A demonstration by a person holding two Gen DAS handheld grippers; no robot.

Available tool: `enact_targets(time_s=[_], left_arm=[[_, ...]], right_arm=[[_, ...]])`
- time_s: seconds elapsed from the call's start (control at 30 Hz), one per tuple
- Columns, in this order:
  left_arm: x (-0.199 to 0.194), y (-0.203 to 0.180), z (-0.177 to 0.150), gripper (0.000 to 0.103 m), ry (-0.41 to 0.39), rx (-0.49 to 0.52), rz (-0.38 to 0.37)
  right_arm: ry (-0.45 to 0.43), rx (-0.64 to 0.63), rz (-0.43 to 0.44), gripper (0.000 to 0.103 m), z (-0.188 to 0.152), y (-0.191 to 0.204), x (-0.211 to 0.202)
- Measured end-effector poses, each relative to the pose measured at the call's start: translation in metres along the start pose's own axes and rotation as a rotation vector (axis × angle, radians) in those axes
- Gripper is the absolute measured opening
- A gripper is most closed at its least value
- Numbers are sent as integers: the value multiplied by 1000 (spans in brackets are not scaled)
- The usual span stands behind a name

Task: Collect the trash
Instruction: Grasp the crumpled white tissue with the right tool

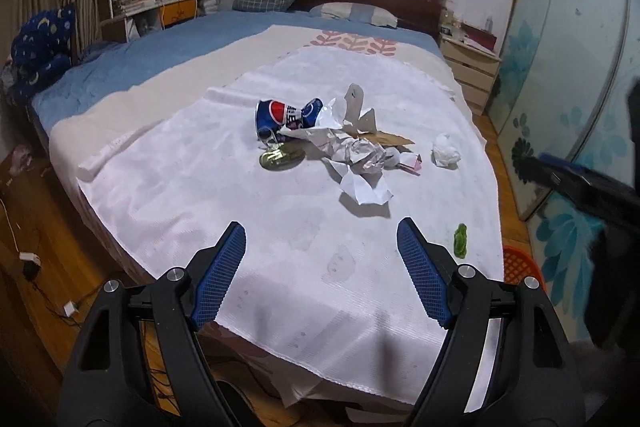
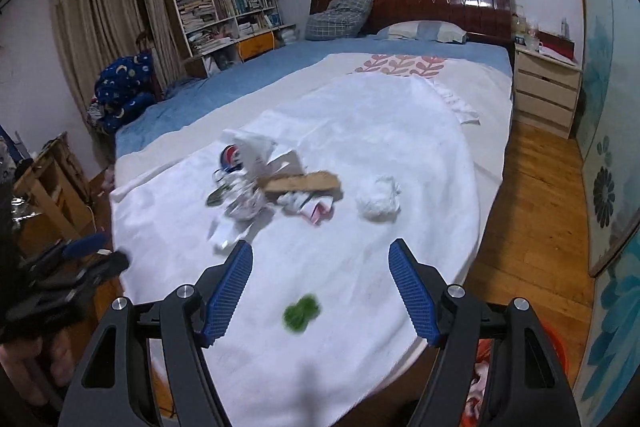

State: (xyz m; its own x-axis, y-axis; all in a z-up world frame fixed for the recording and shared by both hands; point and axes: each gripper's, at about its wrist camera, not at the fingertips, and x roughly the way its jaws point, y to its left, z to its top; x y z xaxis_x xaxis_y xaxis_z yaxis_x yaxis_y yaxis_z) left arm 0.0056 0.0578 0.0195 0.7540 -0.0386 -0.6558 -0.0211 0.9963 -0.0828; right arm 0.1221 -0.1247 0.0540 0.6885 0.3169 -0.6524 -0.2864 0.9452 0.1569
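A bed covered by a white towel (image 1: 224, 195) holds a small heap of trash near the towel's middle. The landmark is a crushed blue Pepsi can (image 1: 280, 113) lying on its side. Touching the can on its headboard-right side are crumpled white papers (image 1: 360, 155) and a flat strip of brown cardboard (image 2: 302, 182). Just in front of the can lies a round gold can lid (image 1: 280, 158). Farther right of the can, apart from the heap, sits a balled white tissue (image 2: 379, 202). A small green scrap (image 2: 301, 311) lies well nearer the foot of the bed than the can.

The left claw (image 1: 321, 245) hovers over the towel's near edge, released and holding nothing. The right claw (image 2: 321, 265) is likewise spread wide and empty, with the green scrap just beneath its gap.

An orange basket (image 1: 520, 265) stands on the floor beside the bed's foot corner.
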Motion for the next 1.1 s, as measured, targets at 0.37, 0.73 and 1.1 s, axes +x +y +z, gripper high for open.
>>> enact_targets(time_s=[0.37, 0.73, 1.1], left_arm=[[14, -3, 0, 78, 21, 1, -40], [35, 15, 26, 81, 17, -64, -45], [90, -16, 86, 86, 13, 66, -5]], right_arm=[[135, 101, -127, 73, 30, -30, 164], [164, 189, -68, 21, 21, -45, 160], [126, 224, 29, 20, 17, -53, 121]])
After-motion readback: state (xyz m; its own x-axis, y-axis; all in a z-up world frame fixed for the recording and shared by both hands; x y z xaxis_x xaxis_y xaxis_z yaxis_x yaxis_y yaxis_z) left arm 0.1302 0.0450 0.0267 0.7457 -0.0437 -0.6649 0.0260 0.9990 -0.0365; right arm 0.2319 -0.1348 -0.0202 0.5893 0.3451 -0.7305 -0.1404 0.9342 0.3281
